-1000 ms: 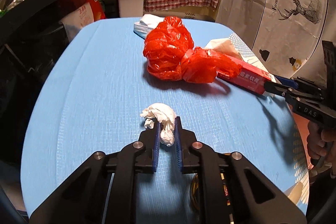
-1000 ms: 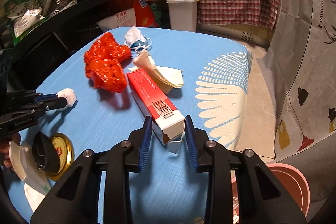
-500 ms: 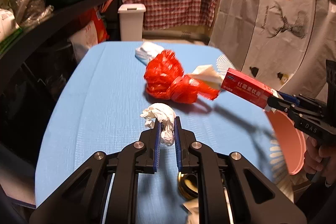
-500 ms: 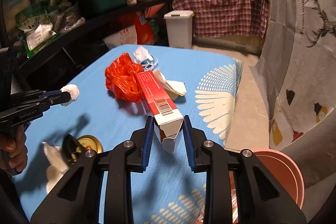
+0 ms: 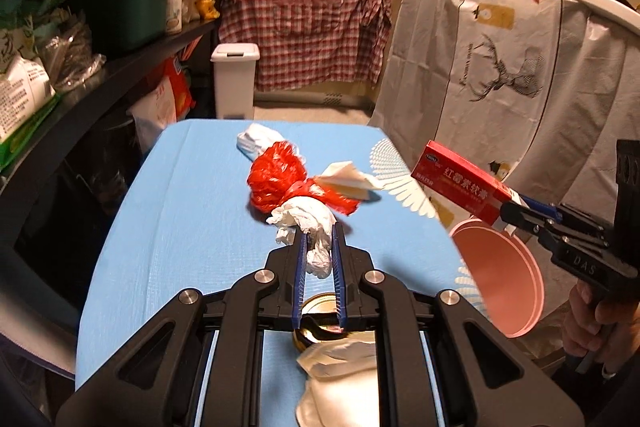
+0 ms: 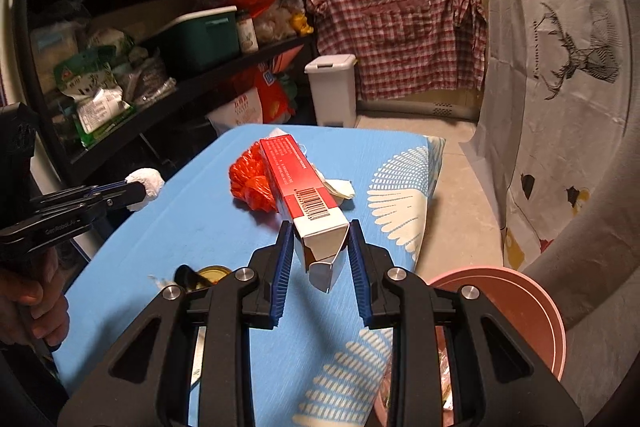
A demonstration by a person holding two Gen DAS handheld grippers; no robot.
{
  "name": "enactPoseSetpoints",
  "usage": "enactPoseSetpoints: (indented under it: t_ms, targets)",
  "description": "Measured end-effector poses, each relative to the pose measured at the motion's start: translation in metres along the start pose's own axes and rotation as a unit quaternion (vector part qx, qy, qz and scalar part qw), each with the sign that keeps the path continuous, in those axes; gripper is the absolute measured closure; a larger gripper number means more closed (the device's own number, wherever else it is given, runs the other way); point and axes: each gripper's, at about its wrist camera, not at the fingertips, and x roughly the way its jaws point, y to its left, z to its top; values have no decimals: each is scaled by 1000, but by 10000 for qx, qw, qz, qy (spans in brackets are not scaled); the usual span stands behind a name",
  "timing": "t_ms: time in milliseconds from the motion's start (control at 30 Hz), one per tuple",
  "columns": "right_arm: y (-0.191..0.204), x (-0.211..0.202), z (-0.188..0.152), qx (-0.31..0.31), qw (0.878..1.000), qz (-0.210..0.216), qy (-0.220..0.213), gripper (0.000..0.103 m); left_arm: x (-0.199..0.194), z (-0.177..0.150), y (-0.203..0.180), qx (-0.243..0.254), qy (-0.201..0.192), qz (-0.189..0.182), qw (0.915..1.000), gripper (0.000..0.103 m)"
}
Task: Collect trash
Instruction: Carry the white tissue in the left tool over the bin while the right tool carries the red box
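The left hand-held gripper [image 5: 319, 247] pinches a crumpled wad of white tissue [image 5: 308, 223] between its ribbed blue pads, lifted clear above the counter [image 5: 180, 227], which wears a smooth blue cloth. The right hand-held gripper [image 6: 320, 251] clamps the torn open end of a long red and white cardboard carton [image 6: 304, 183], barcode upward, also held off the surface. Toward the counter's far edge lie a crinkly red plastic bag [image 5: 280, 179], a folded cream paper napkin [image 5: 348, 179] and a white mask [image 5: 256, 141]. A gold metal lid [image 6: 208, 275] sits near the front edge. A round pink plastic bin [image 6: 520, 307] stands beside the right edge.
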Motion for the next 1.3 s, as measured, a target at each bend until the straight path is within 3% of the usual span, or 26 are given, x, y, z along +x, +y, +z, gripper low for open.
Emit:
enactPoseSetpoints:
  t_ms: [600, 1300]
  targets:
    - [-29, -98, -26, 531, 9943, -700, -604, 75, -32, 4, -54, 286, -256, -336, 9987, 91]
    - [-71, -112, -35, 927, 9817, -1486, -748, 75, -5, 5, -110, 574, -108, -666, 9961, 91]
